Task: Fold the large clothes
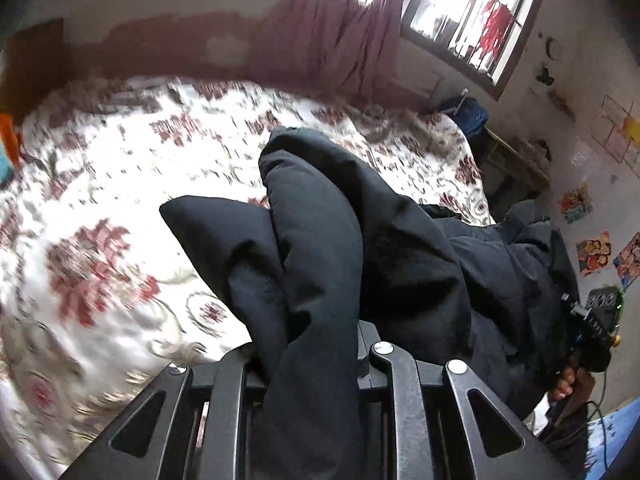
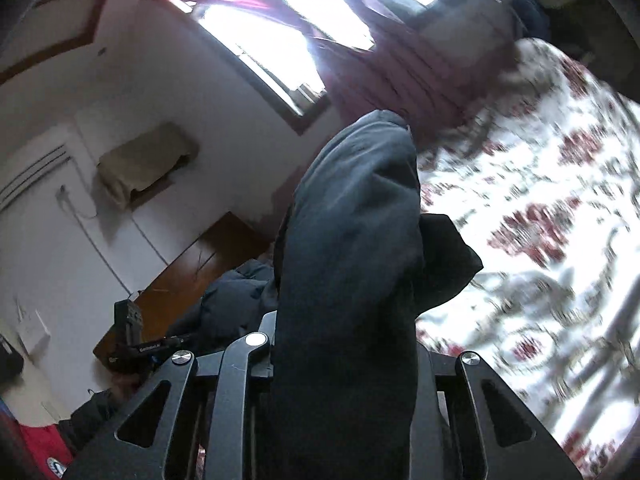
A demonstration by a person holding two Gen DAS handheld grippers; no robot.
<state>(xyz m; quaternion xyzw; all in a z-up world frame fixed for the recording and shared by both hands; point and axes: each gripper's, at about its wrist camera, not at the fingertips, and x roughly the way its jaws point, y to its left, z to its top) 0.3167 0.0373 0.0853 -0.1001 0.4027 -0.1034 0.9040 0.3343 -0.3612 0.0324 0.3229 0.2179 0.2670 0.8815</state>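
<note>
Black jacket (image 1: 320, 240) bunched at lower centre, clamped in left claw (image 1: 316, 360) and right claw (image 2: 344, 360), above floral bed (image 1: 100, 200).

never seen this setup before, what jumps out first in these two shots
A bulky black garment fills the middle of both views, bunched up and running back into each claw. Behind it spreads a white bedspread with red flowers, on the left in the left wrist view and on the right in the right wrist view. At the top, bright windows glare behind reddish curtains.
</note>
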